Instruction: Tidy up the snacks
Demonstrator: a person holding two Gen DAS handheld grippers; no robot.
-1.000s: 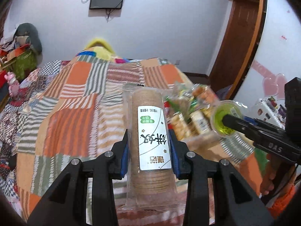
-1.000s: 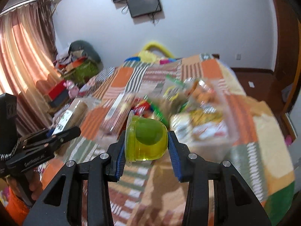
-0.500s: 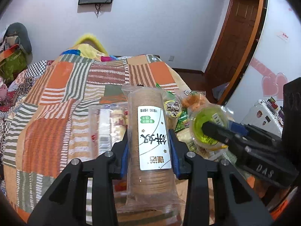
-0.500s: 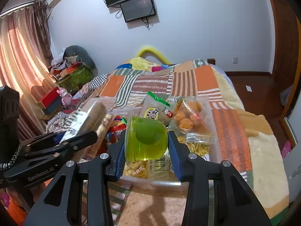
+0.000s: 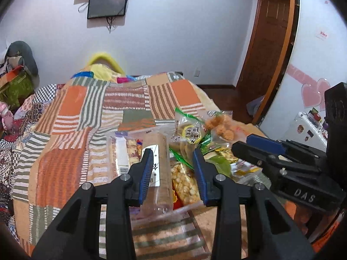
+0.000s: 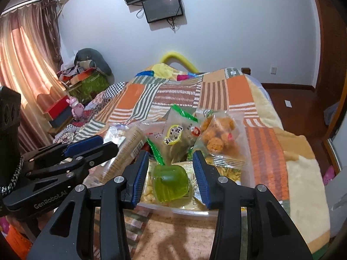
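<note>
**Left wrist view.** The left gripper (image 5: 172,153) has black fingers with ribbed blue pads. Its jaws stand a narrow gap apart and clamp nothing. A cylindrical cracker roll (image 5: 159,173) in clear film with a white label lies beyond them. It is blurred; its left edge runs behind the left pad and the right pad stands clear of it. The roll lies lengthwise in a translucent plastic bin (image 5: 156,215) beside a clear bag of knobbly yellow popcorn (image 5: 184,182). Further in are a green-trimmed pouch (image 5: 188,127) and a crinkled clear bag of round orange fried balls (image 5: 223,125). The bin sits on a patchwork quilt (image 5: 71,112) of orange, green and brown striped squares. The right gripper (image 5: 240,143) comes in from the right edge above the bin, with a glossy green shape showing just under its tips.

**Right wrist view.** The right gripper's jaws are likewise narrow and hold nothing, with a gap on either side of the pads. Below and between them a translucent green jelly cup (image 6: 171,184), rounded and glossy, lies on its side on the flat snack packets inside the bin. The left gripper enters from the left. The cracker roll appears tilted and blurred at its tips, and I cannot tell whether they touch.
</note>
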